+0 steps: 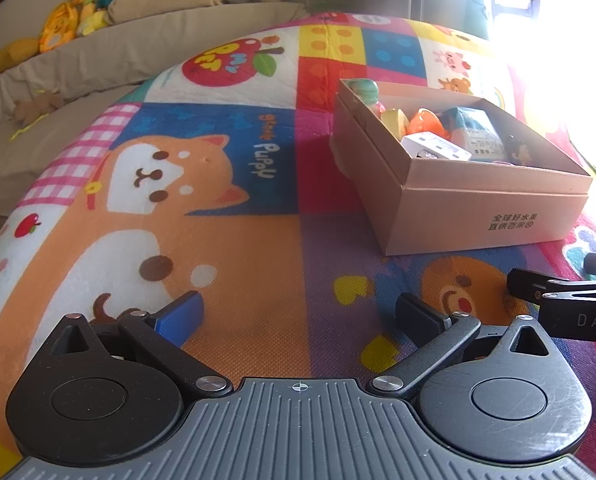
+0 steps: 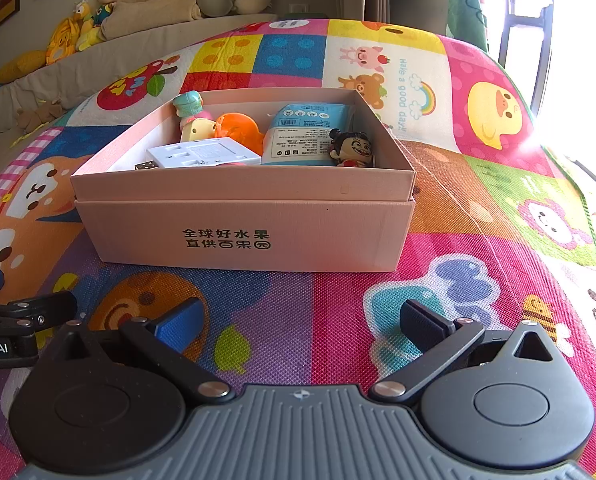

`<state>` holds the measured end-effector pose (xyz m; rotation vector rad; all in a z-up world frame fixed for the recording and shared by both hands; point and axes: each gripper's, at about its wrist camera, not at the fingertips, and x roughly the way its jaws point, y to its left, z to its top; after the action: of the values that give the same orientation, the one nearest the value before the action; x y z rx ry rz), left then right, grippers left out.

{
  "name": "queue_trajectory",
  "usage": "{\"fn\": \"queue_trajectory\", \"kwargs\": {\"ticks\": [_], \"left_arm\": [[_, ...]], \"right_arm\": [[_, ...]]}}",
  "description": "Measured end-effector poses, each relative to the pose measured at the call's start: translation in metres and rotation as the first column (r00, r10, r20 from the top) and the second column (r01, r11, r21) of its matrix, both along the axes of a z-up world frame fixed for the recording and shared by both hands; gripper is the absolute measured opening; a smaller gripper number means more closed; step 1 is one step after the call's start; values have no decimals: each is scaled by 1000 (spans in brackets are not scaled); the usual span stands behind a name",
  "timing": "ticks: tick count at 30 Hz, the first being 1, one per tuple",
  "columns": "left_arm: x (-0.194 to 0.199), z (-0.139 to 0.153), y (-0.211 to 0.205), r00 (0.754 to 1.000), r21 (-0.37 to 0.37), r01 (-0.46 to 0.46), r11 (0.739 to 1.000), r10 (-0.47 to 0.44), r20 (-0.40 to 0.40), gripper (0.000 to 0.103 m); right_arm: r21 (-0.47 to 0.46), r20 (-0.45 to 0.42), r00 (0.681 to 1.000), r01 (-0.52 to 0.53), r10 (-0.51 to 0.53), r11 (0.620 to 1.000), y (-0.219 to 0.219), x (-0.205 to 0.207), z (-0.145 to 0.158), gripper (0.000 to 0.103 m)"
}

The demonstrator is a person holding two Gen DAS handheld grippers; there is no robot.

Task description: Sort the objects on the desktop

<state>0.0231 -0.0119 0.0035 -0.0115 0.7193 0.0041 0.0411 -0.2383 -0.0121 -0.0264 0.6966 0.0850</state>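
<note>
1. Left wrist view: bright cartoon play mat [image 1: 237,240], beige sofa [image 1: 137,40] behind. Left gripper [image 1: 300,314] fingers spread, holding nothing.
2. Right wrist view alone shows the black-haired doll [image 2: 352,150] inside the pink cardboard box [image 2: 245,232]. Right gripper [image 2: 302,318] fingers spread, holding nothing.

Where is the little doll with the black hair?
In the right wrist view, the black-haired doll sits inside the cardboard box, in its front right corner, right beside the blue tissue pack.
</note>
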Motion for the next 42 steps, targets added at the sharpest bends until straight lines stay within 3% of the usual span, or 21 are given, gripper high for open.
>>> {"fn": "queue_trajectory", "kwargs": {"ticks": [42], "left_arm": [[0, 0, 0, 1000, 3, 1, 1000, -1, -1, 103]], "right_arm": [[0, 0, 1000, 0, 0, 1000, -1, 0, 1, 103]]}}
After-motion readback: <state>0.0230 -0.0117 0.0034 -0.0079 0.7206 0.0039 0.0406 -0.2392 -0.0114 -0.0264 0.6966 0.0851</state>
